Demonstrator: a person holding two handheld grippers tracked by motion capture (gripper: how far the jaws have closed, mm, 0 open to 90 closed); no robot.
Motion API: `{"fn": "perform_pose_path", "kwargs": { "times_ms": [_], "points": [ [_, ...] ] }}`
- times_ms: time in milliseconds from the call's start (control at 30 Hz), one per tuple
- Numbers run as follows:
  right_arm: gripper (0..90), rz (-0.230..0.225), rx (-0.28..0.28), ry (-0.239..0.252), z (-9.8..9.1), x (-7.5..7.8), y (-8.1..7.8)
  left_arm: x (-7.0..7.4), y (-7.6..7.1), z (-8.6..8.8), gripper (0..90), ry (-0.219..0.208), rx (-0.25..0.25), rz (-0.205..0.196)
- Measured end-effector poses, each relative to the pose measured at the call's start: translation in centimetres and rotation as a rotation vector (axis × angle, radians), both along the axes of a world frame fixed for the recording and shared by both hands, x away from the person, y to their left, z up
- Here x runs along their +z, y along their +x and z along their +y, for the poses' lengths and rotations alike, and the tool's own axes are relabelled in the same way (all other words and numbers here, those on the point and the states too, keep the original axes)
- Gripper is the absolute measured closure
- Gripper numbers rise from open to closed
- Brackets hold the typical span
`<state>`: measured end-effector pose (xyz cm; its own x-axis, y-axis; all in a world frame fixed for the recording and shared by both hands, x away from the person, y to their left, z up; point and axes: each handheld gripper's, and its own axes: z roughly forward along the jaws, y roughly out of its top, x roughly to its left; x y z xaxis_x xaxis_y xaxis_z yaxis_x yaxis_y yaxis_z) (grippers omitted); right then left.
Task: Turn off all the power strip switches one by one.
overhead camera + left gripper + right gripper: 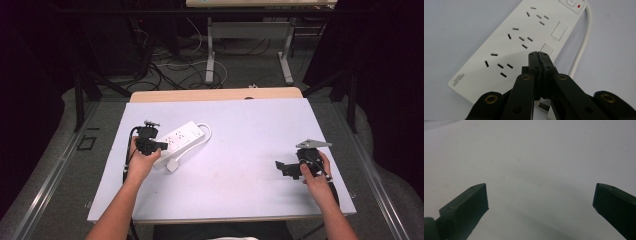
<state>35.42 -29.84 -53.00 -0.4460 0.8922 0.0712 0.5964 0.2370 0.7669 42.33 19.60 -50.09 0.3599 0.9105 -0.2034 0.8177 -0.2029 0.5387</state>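
The left hand-held gripper [539, 55] was seen with its jaws pressed together, nothing pinched, the tips poised over the near long edge of the white power strip [524, 37] beside its blank cover squares. The strip lay aslant on the left half of the desk [240, 150], its cord [205, 131] looped at the far end and its plug [172, 165] just beside the left hand. A press or nudge on the strip was judged in hand; a spreading of the jaws would be called for next. The right hand-held gripper [540, 195] was held spread over bare desk, well apart, with ample room between.
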Motion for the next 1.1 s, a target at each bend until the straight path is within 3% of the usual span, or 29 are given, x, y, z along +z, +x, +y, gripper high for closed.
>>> {"fn": "perform_pose_path", "kwargs": {
  "times_ms": [300, 633, 667, 1100],
  "points": [
    [0.0, -0.001, 0.004, -0.003, 0.0, 0.0, 0.0, -0.5, -0.4, 0.4, 90.0, 0.028, -0.001, 0.009],
    [0.0, -0.001, -0.001, -0.005, 0.0, 0.0, 0.0, -0.9, -0.7, 1.1, 90.0, 0.026, 0.02, 0.015],
    [0.0, 0.0, -0.002, -0.005, 0.0, 0.0, 0.0, -0.8, -0.7, 1.3, 90.0, 0.028, 0.006, 0.031],
    [0.0, -0.001, -0.002, -0.006, 0.0, 0.0, 0.0, -1.4, -0.8, 1.8, 90.0, 0.026, 0.025, 0.03]
  ]
}}
